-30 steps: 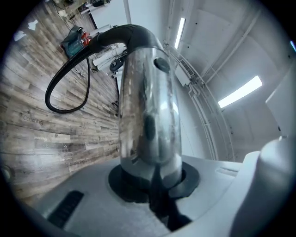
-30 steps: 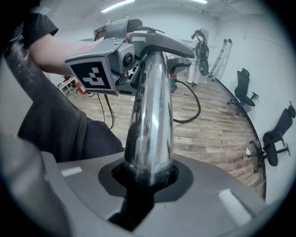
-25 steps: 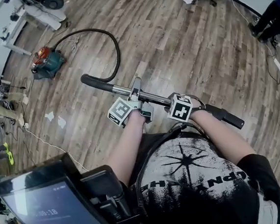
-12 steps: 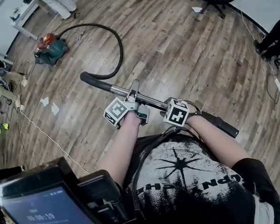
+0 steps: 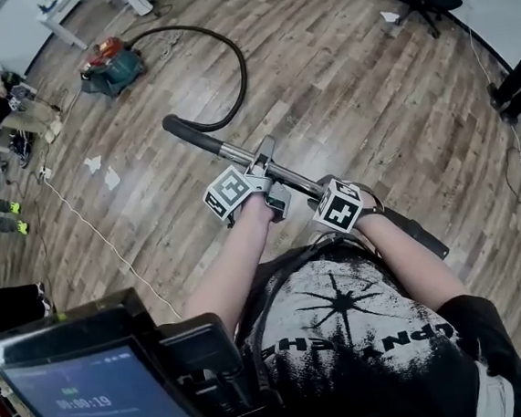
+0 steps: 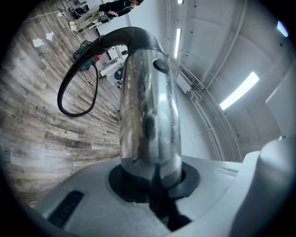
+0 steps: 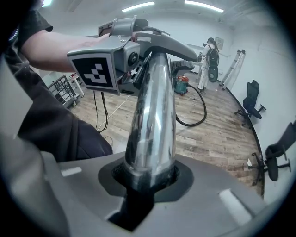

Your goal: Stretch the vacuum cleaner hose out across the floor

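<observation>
Closest to me, behind the right jaws, the wand's black end (image 5: 419,232) sticks out past the person's hip. The right gripper (image 7: 147,180) has its jaws clamped round the chrome tube (image 7: 152,111). Just ahead of it on the same tube the left gripper (image 6: 152,185) is clamped on as well, so both grips look firm and nothing hangs loose between them. Beyond the left jaws the tube runs into the black bent handle (image 5: 187,132), and from there the hose (image 5: 243,67) drops to the wooden floor (image 5: 350,93). It sweeps round in one wide bow to the vacuum cleaner (image 5: 111,63), which sits well away from both jaws near the far wall. By my reckoning the pick-up is done, but the stretching is only partly there, because the hose lies in a curve and not a line. What is left is to carry the wand farther from the cleaner until that bow pulls out straight.
</observation>
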